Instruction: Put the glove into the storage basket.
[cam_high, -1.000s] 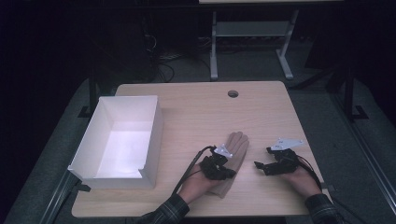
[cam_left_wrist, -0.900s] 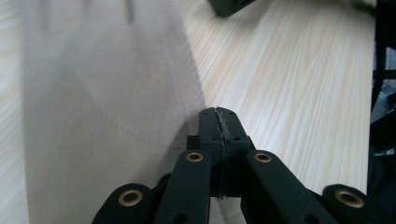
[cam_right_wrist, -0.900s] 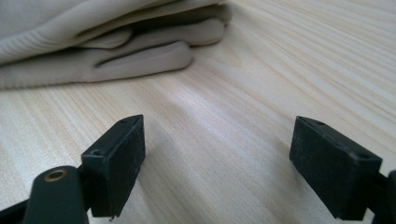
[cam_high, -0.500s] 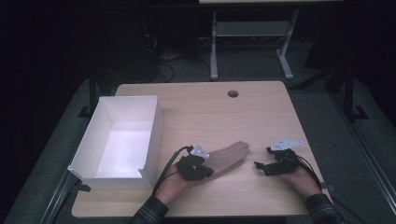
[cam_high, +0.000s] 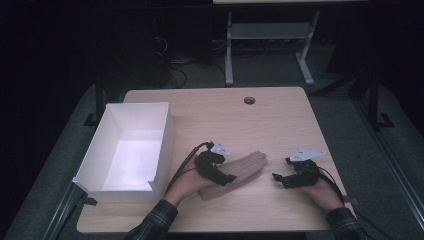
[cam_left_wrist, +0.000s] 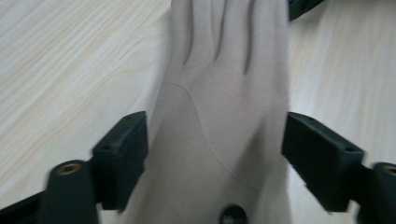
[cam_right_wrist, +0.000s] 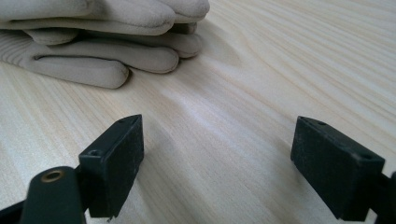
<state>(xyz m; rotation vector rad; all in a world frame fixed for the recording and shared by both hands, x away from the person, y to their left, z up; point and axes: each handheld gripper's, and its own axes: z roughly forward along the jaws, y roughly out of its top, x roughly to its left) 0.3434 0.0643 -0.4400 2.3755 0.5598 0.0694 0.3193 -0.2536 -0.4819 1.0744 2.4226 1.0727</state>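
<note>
A pair of beige gloves (cam_high: 246, 167) lies stacked on the wooden table (cam_high: 260, 120), fingers pointing right. My left gripper (cam_high: 226, 177) sits over their cuff end. In the left gripper view its jaws stand open on either side of the top glove (cam_left_wrist: 224, 88), and the left gripper (cam_left_wrist: 222, 161) is not squeezing it. My right gripper (cam_high: 278, 179) rests on the table just right of the glove fingertips. The right gripper (cam_right_wrist: 224, 165) is open over bare wood, with the gloves (cam_right_wrist: 102, 28) ahead and to the left.
An open white box (cam_high: 169, 131) stands on the left part of the table, close to the left forearm. A round cable hole (cam_high: 249, 100) is near the far edge. A metal stand (cam_high: 270, 35) is on the dark floor beyond the table.
The gloves have swung from pointing away to pointing right. The left gripper went left along them, then came back a little over the cuff end. The right gripper has stayed still.
</note>
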